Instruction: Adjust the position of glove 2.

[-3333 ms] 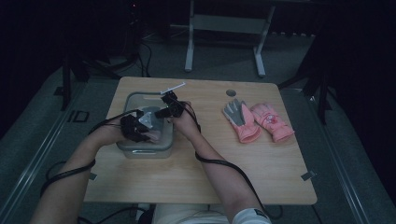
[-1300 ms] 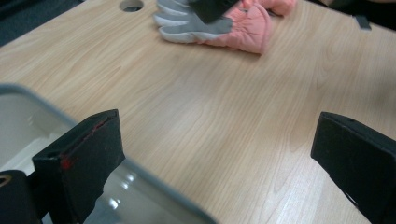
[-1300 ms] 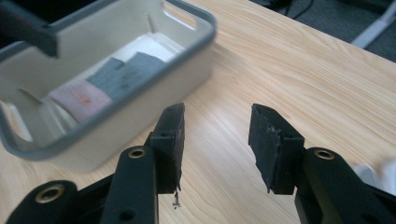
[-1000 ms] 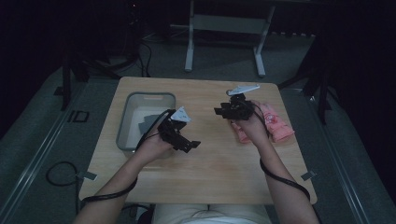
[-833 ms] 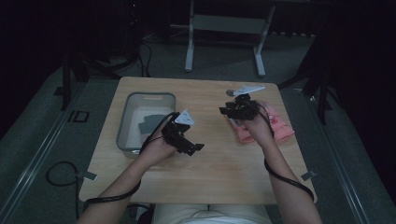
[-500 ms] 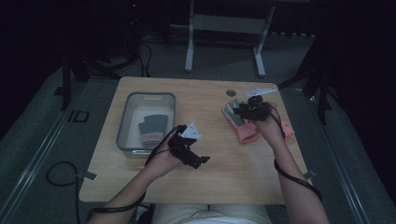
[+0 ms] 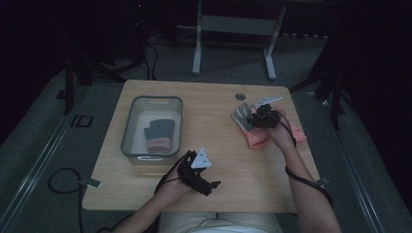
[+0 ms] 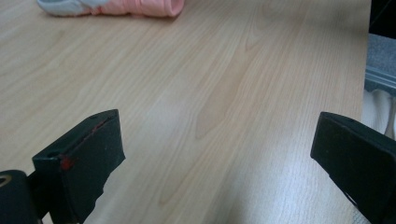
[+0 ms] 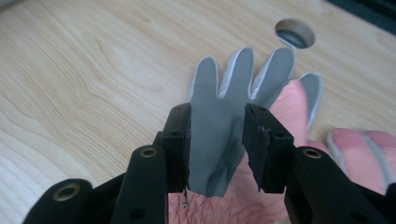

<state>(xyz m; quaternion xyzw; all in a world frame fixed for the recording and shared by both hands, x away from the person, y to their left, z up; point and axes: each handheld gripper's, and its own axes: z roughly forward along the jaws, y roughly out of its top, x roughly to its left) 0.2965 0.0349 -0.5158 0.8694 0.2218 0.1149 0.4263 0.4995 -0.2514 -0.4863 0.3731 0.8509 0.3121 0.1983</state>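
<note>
Gloves are the work in hand: a grey-palmed, pink-cuffed knitted work glove [image 9: 224, 135] lies flat near the table's far right corner, palm up, its fingers pointing toward the round cable hole [image 9: 293, 32] and its pink cuff toward the person. Its long axis runs roughly along the line of the right gripper [image 9: 217, 149], whose two black jaws straddle the palm from either side. They have just been closing, with the palm between them; whether the pads already press on the fabric I cannot tell, though a ridge of grey material seems to be rising in the gap.

A second pink glove [image 9: 359, 149] lies just beside it on the right, partly under or against it, so a lift could drag that one along.

From above, the light wooden table [image 7: 218, 111] gives free room on the person's side of the gloves, with the right edge close beyond them. The grey plastic bin [image 7: 131, 131] stands well apart at the left, already holding a folded grey-and-pink glove [image 7: 158, 137]; the path there crosses bare wood.

The left gripper [image 7: 206, 183] hangs near the front edge, jaws spread wide with nothing between them, over bare tabletop. It is much farther from the gloves than the right one, so the pick falls to the right hand.
</note>
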